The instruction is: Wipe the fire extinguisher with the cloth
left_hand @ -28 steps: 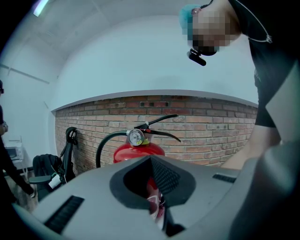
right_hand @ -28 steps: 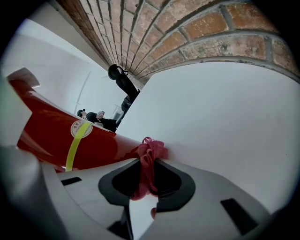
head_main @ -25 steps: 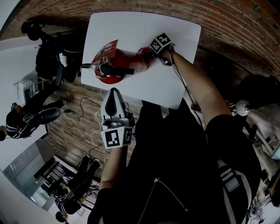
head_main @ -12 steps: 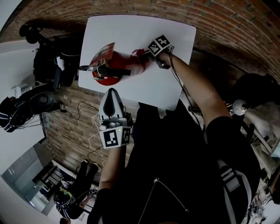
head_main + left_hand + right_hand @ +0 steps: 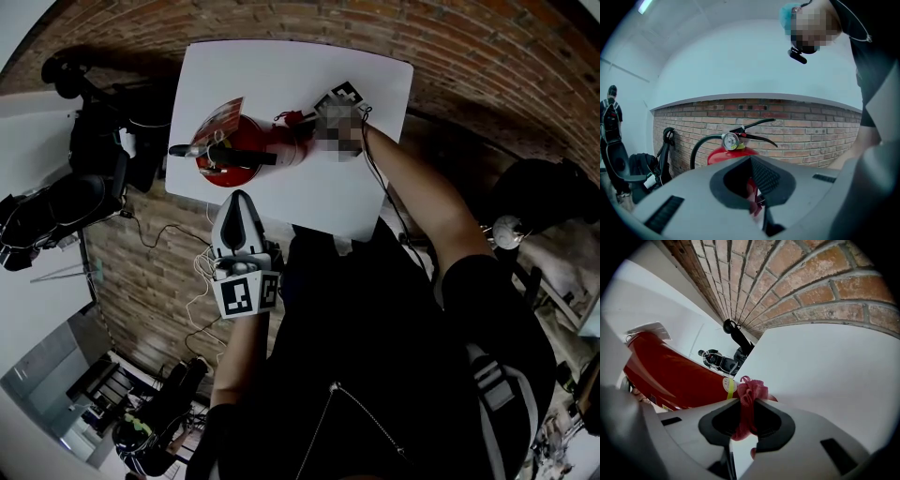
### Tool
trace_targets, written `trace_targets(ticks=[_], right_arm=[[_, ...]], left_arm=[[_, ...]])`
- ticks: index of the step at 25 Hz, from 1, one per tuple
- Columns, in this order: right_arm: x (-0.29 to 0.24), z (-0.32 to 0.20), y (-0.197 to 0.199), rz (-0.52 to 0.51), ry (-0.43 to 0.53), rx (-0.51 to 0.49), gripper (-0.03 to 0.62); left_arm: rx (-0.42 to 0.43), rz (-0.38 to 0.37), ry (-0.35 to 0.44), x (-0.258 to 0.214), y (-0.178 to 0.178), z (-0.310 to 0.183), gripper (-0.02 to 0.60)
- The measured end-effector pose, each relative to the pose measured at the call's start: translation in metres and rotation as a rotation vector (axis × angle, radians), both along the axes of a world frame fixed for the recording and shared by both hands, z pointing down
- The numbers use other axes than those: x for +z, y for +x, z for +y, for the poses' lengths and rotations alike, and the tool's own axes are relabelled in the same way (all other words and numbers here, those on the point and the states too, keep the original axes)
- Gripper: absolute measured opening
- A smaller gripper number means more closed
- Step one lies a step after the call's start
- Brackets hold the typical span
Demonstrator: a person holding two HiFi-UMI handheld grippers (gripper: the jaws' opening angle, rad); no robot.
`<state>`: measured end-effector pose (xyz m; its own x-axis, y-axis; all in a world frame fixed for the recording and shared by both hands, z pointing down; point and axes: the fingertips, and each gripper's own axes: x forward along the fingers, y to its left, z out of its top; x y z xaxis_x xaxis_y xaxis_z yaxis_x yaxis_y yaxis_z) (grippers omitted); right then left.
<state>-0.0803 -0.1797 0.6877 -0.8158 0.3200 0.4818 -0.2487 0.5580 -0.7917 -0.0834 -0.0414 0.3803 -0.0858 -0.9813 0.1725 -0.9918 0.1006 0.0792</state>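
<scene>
Cloth (image 5: 749,392) held at fire extinguisher (image 5: 225,173) on white table (image 5: 281,75)
Right gripper (image 5: 746,404) pinched the red cloth beside its upright body; left gripper (image 5: 752,161) hung closed, empty, near the table's edge.

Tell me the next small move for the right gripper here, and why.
Probably slide the cloth along the fire extinguisher, over its red body. The right gripper is shut on the bunched cloth, which sits right beside the cylinder, though contact is unclear. The left gripper hangs back from the extinguisher, jaws together and empty, so the wiping likely falls to the right.
</scene>
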Motion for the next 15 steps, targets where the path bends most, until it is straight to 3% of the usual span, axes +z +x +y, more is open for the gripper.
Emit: trace_targets(ticks=[15], right_arm=[[-0.053, 0.0, 0.007, -0.113, 0.029, 0.024, 0.086]], left_arm=[[0.011, -0.004, 0.016, -0.004, 0.006, -0.004, 0.008]])
